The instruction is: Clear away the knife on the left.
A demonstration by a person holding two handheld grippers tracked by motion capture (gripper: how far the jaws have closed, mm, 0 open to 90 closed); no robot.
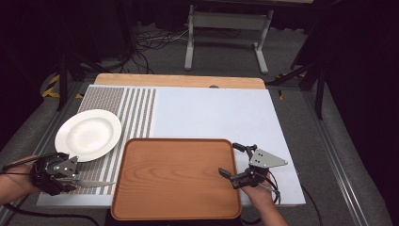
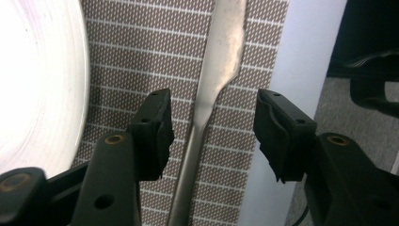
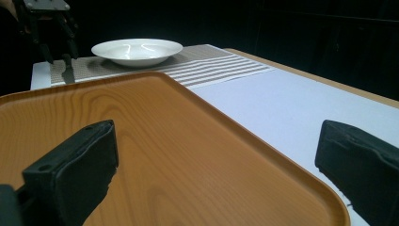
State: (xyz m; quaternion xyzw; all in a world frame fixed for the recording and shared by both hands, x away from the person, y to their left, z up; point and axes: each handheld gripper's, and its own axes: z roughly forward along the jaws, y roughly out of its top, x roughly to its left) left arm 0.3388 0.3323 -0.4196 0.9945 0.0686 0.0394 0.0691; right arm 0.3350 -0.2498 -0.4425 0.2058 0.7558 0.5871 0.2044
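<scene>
A silver table knife (image 1: pixel 94 183) lies on the striped placemat (image 1: pixel 136 108) near the table's front left, its blade pointing at the tray. My left gripper (image 1: pixel 75 175) hangs over the knife's handle (image 2: pixel 195 136) with a jaw on each side; both pads stand clear of the metal, so it is open. A white plate (image 1: pixel 88 134) sits just behind it on the mat. My right gripper (image 1: pixel 230 160) is open, one jaw over the wooden tray (image 1: pixel 174 179) and the other past the tray's right rim (image 3: pixel 263 155).
The tray's inside is bare wood. White tabletop (image 1: pixel 211 113) stretches behind and to the right of the tray. A desk frame (image 1: pixel 226 28) and cables stand on the floor beyond the table's far edge.
</scene>
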